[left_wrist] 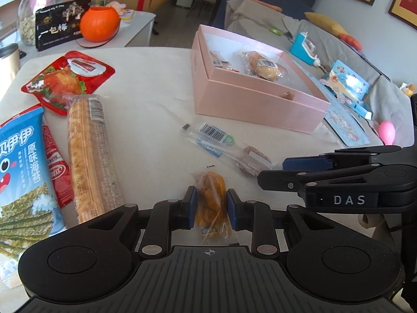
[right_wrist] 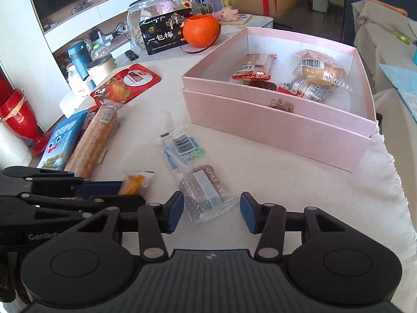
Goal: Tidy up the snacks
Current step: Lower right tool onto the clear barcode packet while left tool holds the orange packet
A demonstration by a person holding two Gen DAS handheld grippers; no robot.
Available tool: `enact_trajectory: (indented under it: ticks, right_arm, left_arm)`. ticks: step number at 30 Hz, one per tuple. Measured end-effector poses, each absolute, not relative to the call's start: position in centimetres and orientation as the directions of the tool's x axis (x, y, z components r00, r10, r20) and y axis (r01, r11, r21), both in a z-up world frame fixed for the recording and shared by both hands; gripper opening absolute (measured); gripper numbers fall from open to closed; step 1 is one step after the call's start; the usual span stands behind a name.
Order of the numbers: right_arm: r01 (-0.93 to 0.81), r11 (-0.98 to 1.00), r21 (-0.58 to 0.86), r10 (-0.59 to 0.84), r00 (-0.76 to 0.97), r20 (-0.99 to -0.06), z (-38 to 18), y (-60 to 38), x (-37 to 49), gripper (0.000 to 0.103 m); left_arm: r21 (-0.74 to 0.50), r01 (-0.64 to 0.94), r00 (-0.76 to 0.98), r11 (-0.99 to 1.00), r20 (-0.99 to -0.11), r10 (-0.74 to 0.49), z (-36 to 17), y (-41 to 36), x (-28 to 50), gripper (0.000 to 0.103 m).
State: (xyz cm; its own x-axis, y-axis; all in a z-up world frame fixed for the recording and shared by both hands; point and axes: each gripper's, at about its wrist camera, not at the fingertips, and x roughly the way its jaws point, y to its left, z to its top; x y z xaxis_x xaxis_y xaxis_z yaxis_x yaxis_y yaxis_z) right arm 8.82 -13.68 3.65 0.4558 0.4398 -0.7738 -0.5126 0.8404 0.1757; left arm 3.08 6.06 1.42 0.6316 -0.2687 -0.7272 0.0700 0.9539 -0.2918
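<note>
A small orange snack packet lies near the front of the cream-clothed table, and my left gripper is shut on it, a blue pad pressing each side. In the right wrist view the same orange packet sticks out of the left gripper. My right gripper is open around a brown clear-wrapped snack; a gap shows beside its right pad. In the left wrist view the right gripper reaches in beside that brown snack. The open pink box holds several wrapped snacks.
A clear blue-printed packet lies just beyond the brown snack. At the left are a long biscuit pack, a blue seaweed bag, a red sachet and a red chicken pouch. An orange pumpkin bucket stands behind.
</note>
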Motion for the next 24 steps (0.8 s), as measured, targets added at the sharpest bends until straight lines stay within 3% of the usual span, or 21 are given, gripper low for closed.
enact_trajectory:
  ticks: [6,11,17,24]
  right_arm:
    - [-0.534,0.827,0.175,0.461,0.467,-0.755,5.1,-15.4,8.1,0.048]
    - [-0.577,0.813,0.076,0.413,0.48,-0.774,5.4,-16.8,8.5,0.052]
    - [-0.63,0.771,0.094,0.437,0.415,-0.798,4.7,-15.7,9.4,0.056]
    - [-0.604,0.786,0.134,0.466,0.437,-0.769,3.0,-11.3,11.1,0.06]
  left_arm:
    - [-0.297,0.06,0.64,0.953,-0.722,-0.265,1.3,6.0,3.1,0.03]
    - [-0.303,0.056,0.653,0.951,-0.709,-0.265,1.2,6.1,2.8,0.03]
    - [-0.34,0.03,0.693,0.94,-0.67,-0.265,0.7,6.2,2.0,0.03]
    - [-0.285,0.05,0.658,0.957,-0.711,-0.246,1.3,5.7,1.6,0.03]
